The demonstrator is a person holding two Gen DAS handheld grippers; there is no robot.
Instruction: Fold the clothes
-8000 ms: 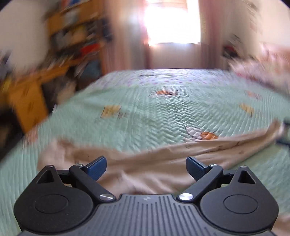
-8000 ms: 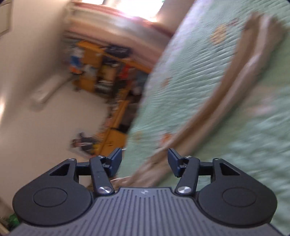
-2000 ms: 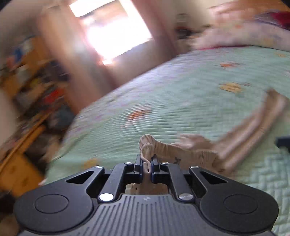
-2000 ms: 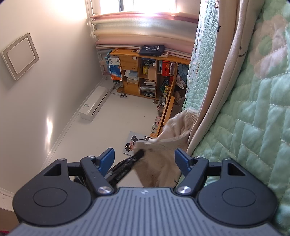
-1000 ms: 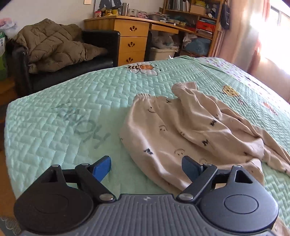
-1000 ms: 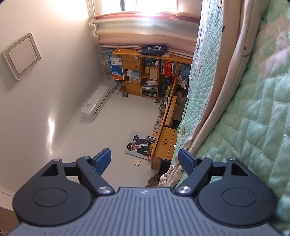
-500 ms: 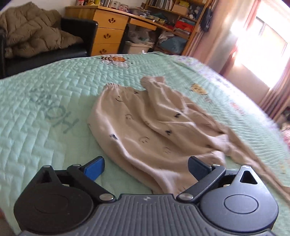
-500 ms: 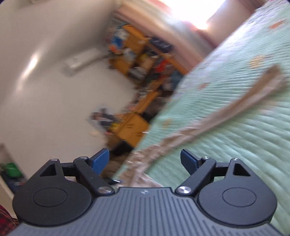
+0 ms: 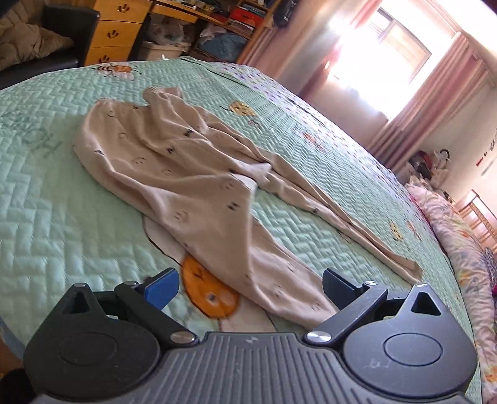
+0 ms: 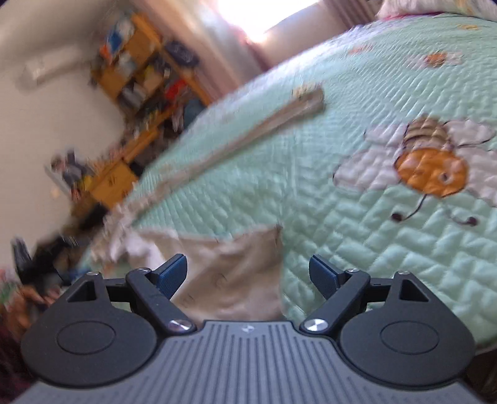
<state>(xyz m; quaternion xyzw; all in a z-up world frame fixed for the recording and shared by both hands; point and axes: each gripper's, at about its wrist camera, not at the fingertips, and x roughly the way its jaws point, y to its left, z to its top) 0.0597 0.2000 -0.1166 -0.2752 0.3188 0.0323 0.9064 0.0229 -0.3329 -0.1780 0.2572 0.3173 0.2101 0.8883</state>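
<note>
Beige trousers (image 9: 198, 174) sprawled on the green bedspread (image 9: 62, 217).
Left gripper (image 9: 250, 284) and right gripper (image 10: 248, 273) hover, jaws apart and empty; the right view is blurred, cloth apparently beneath.

You're in a lived-in bedroom at home. A bed (image 9: 77, 223) under a mint quilted bedspread stitched with bees fills your view. At 11 o'clock stands a wooden chest of drawers (image 9: 115, 31), at 12 cluttered shelves (image 9: 236, 21), and at 1 o'clock pink curtains (image 9: 435, 102) frame a sunlit window (image 9: 391, 52).
</note>
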